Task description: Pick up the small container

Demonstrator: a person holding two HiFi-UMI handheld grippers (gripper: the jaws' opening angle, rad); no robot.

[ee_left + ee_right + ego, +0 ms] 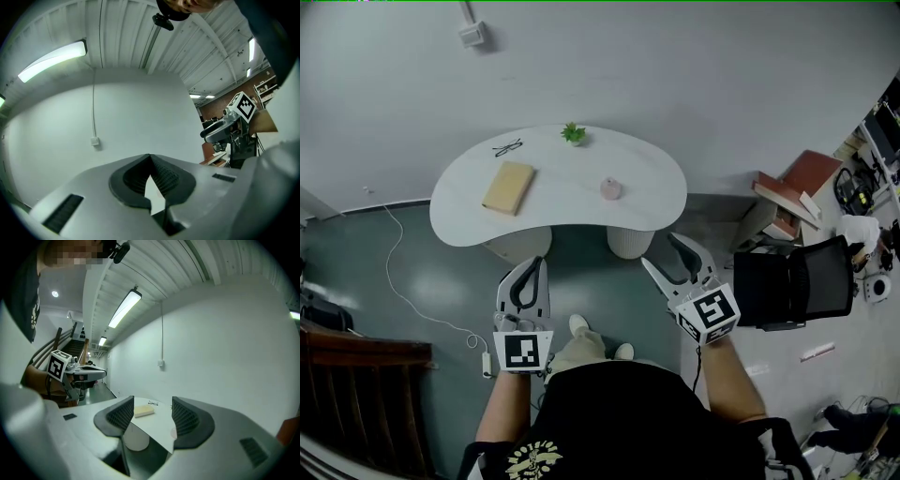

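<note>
The pink container [610,188] stands on the white worktop [572,211], right of centre. A tan book [508,187] lies to its left, with glasses [507,147] and a small plant [573,134] further back. Both grippers hang near the person, well short of the worktop. The left gripper [540,262] is closed and empty; the right gripper [660,250] is wide and empty. Nothing stands between them and the container.

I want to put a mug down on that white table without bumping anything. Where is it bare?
The right lobe of the table, beyond the small container, is bare. So is the strip between the book and that container. The back edge is most crowded, with glasses and a small plant.
</note>
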